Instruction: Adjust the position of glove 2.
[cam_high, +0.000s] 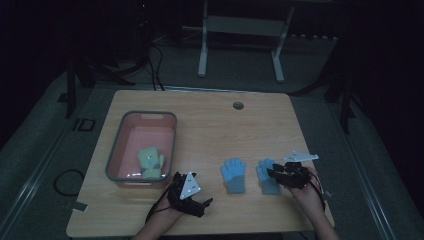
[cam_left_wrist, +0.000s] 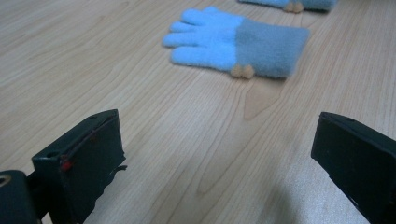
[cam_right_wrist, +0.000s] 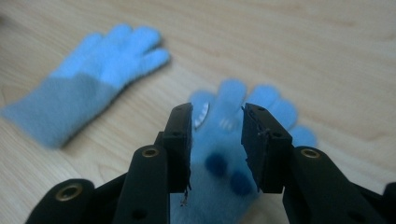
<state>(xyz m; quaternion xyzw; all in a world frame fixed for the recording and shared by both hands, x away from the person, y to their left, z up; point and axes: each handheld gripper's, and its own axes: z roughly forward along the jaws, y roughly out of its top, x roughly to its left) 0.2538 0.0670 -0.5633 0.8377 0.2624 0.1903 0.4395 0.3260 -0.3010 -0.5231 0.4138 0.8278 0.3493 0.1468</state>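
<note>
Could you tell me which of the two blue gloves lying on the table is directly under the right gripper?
The blue glove nearer the table's right edge; the right gripper hovers over it, while the other blue glove lies apart in the middle.

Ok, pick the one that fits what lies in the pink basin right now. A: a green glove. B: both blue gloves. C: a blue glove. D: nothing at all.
A: in the high view a green glove lies inside the pink basin, while the two blue gloves lie out on the table.
</note>
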